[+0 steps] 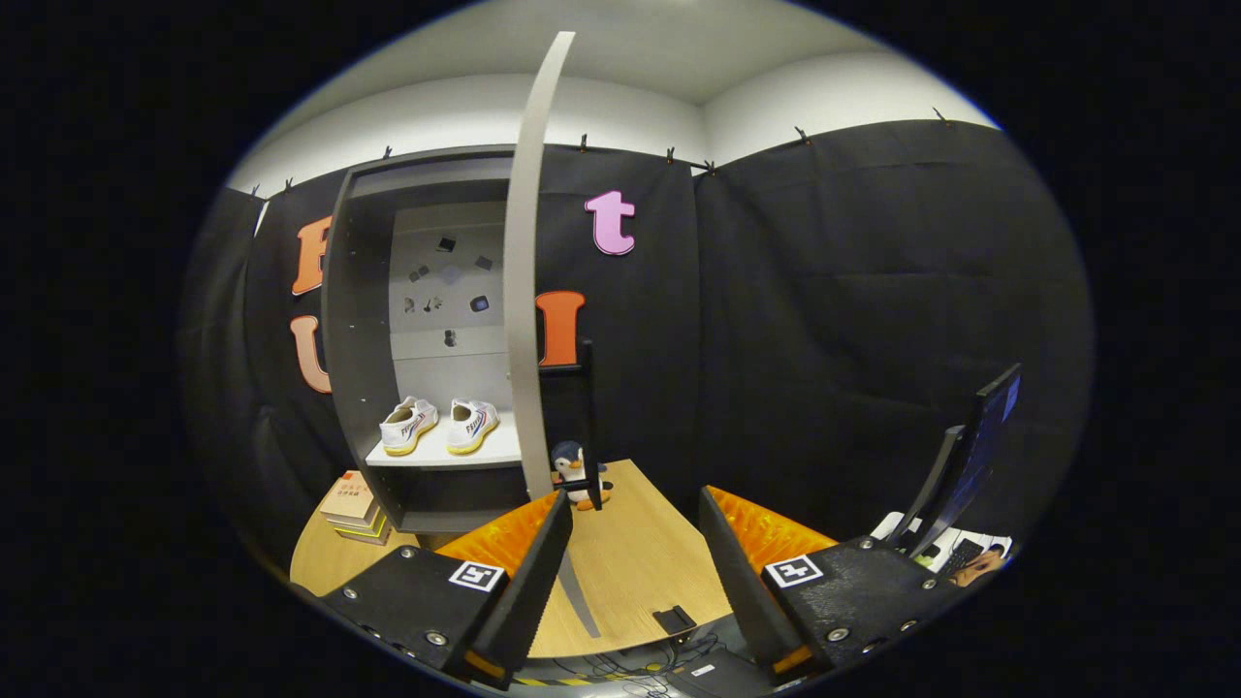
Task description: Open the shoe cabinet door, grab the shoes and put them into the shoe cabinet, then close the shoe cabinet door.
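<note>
Currently: shoes (438, 425), count two, white with yellow soles, placed side by side on shelf (436, 456) inside shoe cabinet (364, 320). Cabinet door (524, 291), count one, open, seen edge-on just ahead of fingers. Judged status: opening done, loading done; door closing outstanding. Hand-held gripper (635, 567): fingers spread apart, nothing between them, near door's lower edge. Surroundings: tabletop (640, 562), one penguin toy (572, 472) beside door, one book stack (354, 509) left of cabinet.

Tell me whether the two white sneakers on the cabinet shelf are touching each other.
Apart. The gripper view shows a strip of white shelf between the left sneaker and the right sneaker. The open gripper is well short of them.
</note>
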`<state>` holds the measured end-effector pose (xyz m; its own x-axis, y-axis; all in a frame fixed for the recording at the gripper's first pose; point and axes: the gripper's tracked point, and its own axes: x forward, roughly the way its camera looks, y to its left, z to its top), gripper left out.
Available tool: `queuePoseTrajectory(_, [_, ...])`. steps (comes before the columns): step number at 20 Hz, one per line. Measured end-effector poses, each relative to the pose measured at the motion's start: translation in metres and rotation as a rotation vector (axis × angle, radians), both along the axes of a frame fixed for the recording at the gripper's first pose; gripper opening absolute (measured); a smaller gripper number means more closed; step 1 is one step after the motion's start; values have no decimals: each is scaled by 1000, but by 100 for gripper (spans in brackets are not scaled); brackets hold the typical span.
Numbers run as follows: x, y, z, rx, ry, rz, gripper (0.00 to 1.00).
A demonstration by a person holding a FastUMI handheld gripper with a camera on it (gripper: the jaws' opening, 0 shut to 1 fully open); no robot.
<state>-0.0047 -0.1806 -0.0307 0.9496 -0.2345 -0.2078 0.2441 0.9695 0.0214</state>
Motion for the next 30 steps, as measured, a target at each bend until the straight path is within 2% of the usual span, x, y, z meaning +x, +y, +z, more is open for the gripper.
queuePoseTrajectory(4, [27,-7,-18,16,27,40,84])
queuePoseTrajectory(8, [37,-1,-23,48,23,75,85])
queuePoseTrajectory(13, [37,7,-22,34,9,79,83])
queuePoseTrajectory(15, [36,20,-21,32,1,106,81])
queuePoseTrajectory(19, [34,62,-20,71,-6,205,81])
queuePoseTrajectory(26, [54,144,-18,114,-26,427,82])
queuePoseTrajectory(30, [75,183,-19,116,-23,519,83])
